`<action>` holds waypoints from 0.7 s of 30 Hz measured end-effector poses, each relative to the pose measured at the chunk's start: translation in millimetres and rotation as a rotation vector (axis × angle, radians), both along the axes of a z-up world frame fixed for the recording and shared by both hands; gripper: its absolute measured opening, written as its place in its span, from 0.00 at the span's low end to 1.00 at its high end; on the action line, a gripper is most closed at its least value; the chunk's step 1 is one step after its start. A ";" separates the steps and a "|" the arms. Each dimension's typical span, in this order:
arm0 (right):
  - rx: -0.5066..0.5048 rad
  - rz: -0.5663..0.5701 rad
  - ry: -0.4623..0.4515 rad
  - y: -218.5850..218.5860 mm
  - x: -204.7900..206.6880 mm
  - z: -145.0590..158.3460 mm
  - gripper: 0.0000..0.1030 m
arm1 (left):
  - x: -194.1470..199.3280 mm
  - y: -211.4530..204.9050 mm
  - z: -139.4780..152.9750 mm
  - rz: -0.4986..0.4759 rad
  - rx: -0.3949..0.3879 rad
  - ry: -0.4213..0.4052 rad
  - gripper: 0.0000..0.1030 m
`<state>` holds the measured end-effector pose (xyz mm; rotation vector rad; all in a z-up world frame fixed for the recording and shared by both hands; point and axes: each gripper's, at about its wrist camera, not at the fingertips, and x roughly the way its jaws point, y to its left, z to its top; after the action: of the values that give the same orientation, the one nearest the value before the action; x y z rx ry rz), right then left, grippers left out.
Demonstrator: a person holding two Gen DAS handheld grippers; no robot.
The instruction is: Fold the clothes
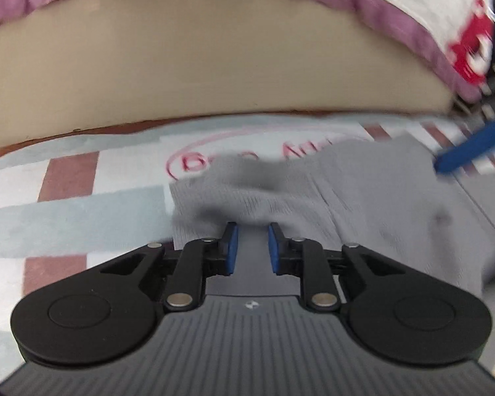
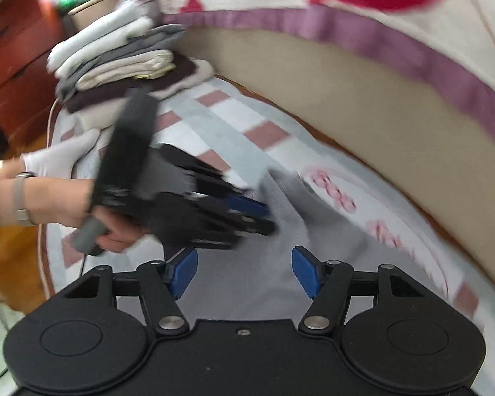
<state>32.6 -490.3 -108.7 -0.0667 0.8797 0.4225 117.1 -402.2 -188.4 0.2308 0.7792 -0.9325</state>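
The grey garment (image 1: 363, 184) lies spread on a checked mat (image 1: 76, 198) beside the bed (image 1: 181, 52), its length running from the left tool (image 1: 250, 247) away toward the right. That tool's blue pads stand a narrow gap apart over the cloth, gripping nothing. The right tool (image 2: 244, 272) hangs half open above the same garment, holding nothing. A stack of folded clothes (image 2: 128, 62) sits at the mat's far corner.

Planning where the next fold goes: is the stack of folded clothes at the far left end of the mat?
Yes: the right wrist view shows the stack of folded clothes lying at the far left end of the checked mat.
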 end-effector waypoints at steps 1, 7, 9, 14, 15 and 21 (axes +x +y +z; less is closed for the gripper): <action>-0.015 0.008 -0.006 6.3 5.9 -10.7 0.64 | 6.4 -4.6 -4.7 0.028 -0.003 -0.006 0.18; -0.108 -0.120 0.015 13.3 18.5 -77.8 0.59 | 12.4 -24.3 -8.4 0.136 0.042 -0.080 0.17; -0.063 -0.181 0.025 -1.2 12.1 -88.0 0.59 | 11.3 -29.0 -2.9 0.195 0.073 -0.115 0.18; 0.085 -0.323 0.022 -30.2 -45.7 -67.2 0.59 | -3.1 -12.0 19.6 0.199 -0.027 -0.003 0.20; 0.121 -0.353 0.021 -35.6 -59.2 -62.1 0.59 | -11.1 -8.9 23.3 0.170 -0.033 0.013 0.21; 0.478 -0.344 0.103 -22.9 -164.6 -69.4 0.60 | -72.2 11.9 23.6 0.036 0.080 0.045 0.22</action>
<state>-132.0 -513.2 -178.1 0.5436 0.8517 0.3045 44.9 -390.3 -164.8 0.2655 0.8604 -0.8762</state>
